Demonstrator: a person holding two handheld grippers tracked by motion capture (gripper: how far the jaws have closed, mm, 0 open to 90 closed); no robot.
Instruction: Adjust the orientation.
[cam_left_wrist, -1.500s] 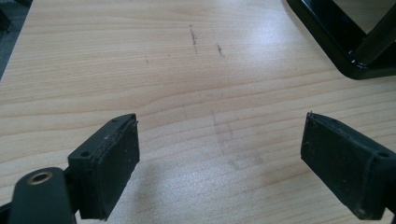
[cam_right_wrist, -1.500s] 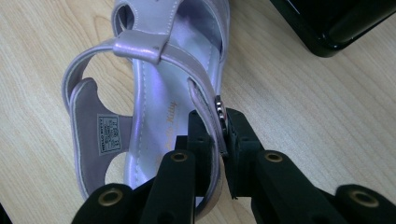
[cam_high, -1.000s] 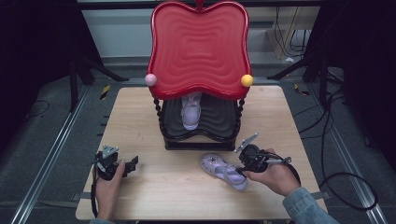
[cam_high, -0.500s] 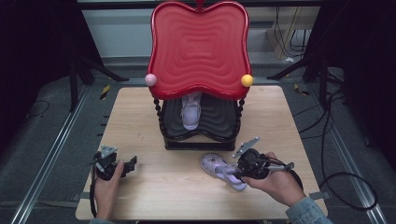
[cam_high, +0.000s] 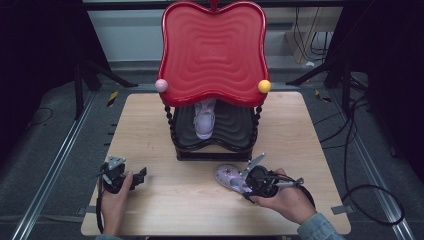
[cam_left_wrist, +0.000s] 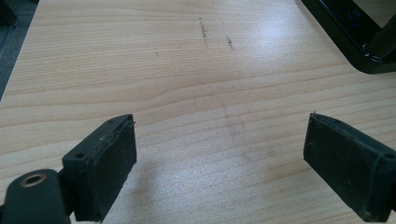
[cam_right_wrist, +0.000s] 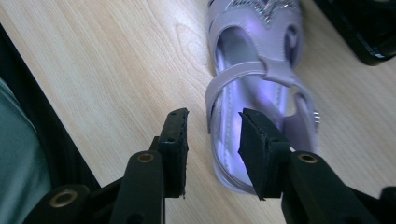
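A lavender child's sandal (cam_high: 226, 176) lies on the wooden table (cam_high: 150, 120) in front of the rack, also seen close up as the sandal (cam_right_wrist: 261, 70). My right gripper (cam_high: 248, 185) is at its heel end. In the right gripper view the right gripper (cam_right_wrist: 214, 116) is open, its jaws straddling the sandal's side wall by the heel, one jaw outside on the table and one over the insole. A second lavender sandal (cam_high: 205, 119) stands on the rack's black lower shelf (cam_high: 235, 132). My left gripper (cam_high: 139, 176) rests near the front left, and the left gripper (cam_left_wrist: 219, 135) is wide open over bare wood.
The rack has a big red wavy top (cam_high: 212, 50) with a pink ball (cam_high: 161, 85) and a yellow ball (cam_high: 264, 86) at its corners. Its black base corner (cam_left_wrist: 355, 37) lies ahead of my left gripper. Cables and stand legs lie on the floor around the table.
My right gripper has slid a little toward the table's front and in around the sandal's heel end. The sandal and my left gripper have stayed put.
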